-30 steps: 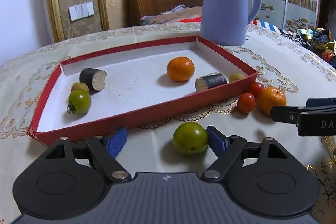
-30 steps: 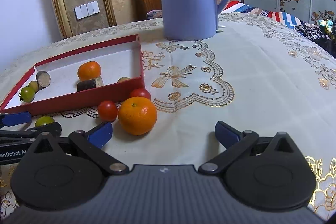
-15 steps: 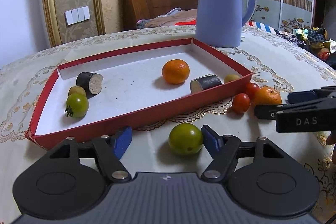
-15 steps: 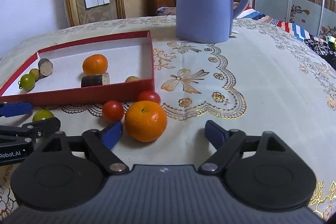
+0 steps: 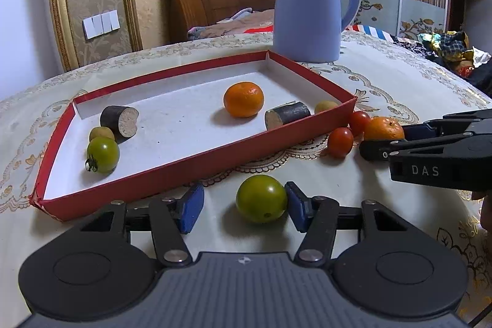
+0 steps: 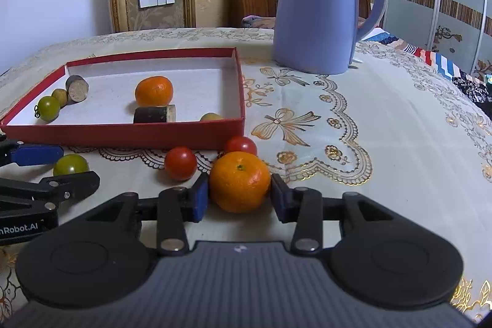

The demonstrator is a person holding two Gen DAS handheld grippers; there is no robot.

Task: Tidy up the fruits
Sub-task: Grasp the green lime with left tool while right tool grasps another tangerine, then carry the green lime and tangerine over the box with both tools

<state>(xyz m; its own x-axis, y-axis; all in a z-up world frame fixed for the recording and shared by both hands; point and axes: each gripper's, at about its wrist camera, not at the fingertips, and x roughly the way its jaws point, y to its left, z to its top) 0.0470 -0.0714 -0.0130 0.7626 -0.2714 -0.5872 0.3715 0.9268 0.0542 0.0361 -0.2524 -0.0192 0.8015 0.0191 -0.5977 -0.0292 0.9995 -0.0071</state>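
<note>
A green tomato (image 5: 261,199) lies on the tablecloth between the closing jaws of my left gripper (image 5: 244,208). Its right pad (image 5: 296,209) touches the tomato, while the left pad (image 5: 192,208) stands apart from it. An orange (image 6: 240,186) sits between the closing jaws of my right gripper (image 6: 239,197), and both blue pads press its sides. Two red tomatoes (image 6: 180,163) lie just beyond it, before the red box (image 6: 123,132). The box holds an orange (image 5: 243,99), a green tomato (image 5: 103,154), two dark cut pieces and two small yellowish fruits.
A tall blue kettle (image 5: 307,8) stands behind the box's far right corner. The table wears an embroidered cream cloth (image 6: 369,112) that stretches to the right. A wooden headboard and a gold-framed wall panel lie behind the table.
Both pairs of jaws have narrowed. The right gripper's pads came in from wide apart onto the orange. The left gripper's right pad reached the green tomato on the cloth.
</note>
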